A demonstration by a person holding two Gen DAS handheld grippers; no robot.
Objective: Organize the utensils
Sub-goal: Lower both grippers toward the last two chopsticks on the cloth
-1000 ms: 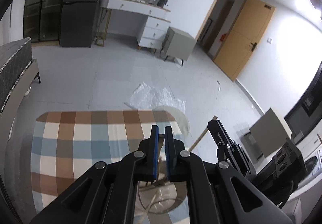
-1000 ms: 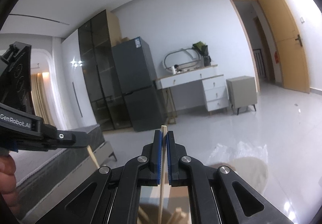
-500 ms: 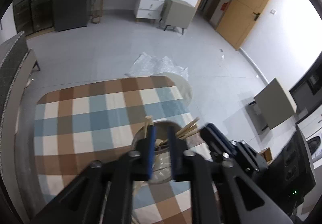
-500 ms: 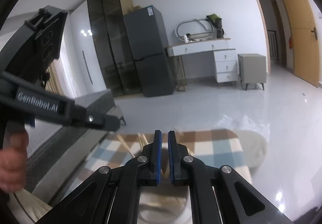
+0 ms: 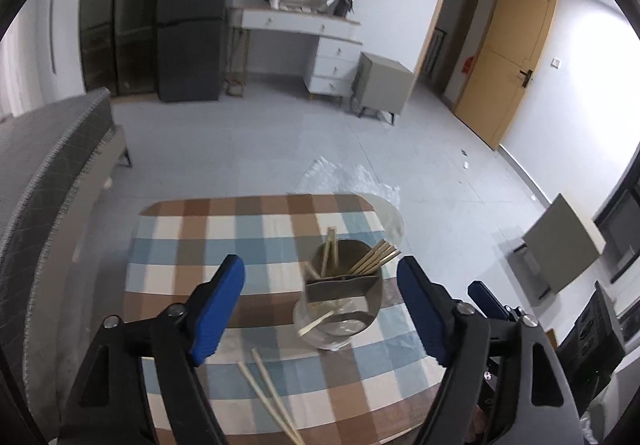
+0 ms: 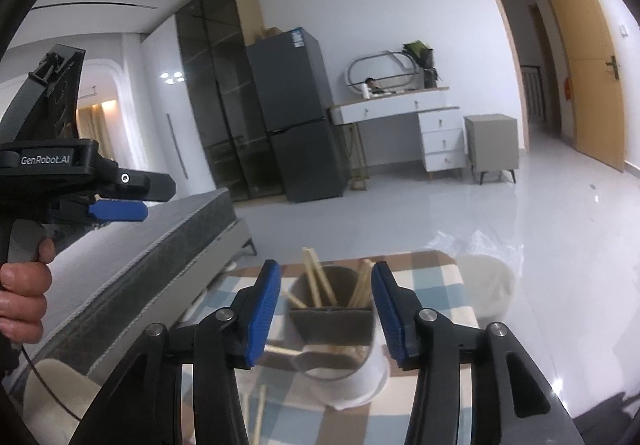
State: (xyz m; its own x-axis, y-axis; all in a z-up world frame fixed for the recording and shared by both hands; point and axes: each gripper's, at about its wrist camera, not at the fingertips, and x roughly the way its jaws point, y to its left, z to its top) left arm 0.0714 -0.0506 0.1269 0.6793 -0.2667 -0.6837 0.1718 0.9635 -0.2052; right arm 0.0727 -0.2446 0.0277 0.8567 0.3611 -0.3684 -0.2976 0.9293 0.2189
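Both grippers have been pulled back from the cup since a second ago, and the chopsticks that were pinched then have been let go. Their jaws have just been opening.

Seen from the left wrist view, the left gripper (image 5: 320, 305) is spread wide, with nothing pressed by its blue pads. The cup (image 5: 344, 301) is seen between the pads but farther off, in the lower middle of the frame. It stands on the counter (image 5: 192, 245), which is covered with a checked cloth of brown, blue and white. The cup is split into parts by a wall inside. Several chopsticks (image 5: 372, 259) are leaned in the far part, with their tips poking up over the rim. One more stick is seen low in the near, see-through part. Two loose chopsticks (image 5: 268, 393) are laid flat on the cloth at the bottom middle of the frame, just beside each other and apart from the cup. The right gripper (image 5: 486, 299) is seen at the lower right.

Seen from the right wrist view, the right gripper (image 6: 326, 303) is partly spread, and nothing is held. The cup (image 6: 340, 329) is seen between its pads, untouched. The left gripper (image 6: 120, 211) is held by a hand (image 6: 24, 293) at the left edge.
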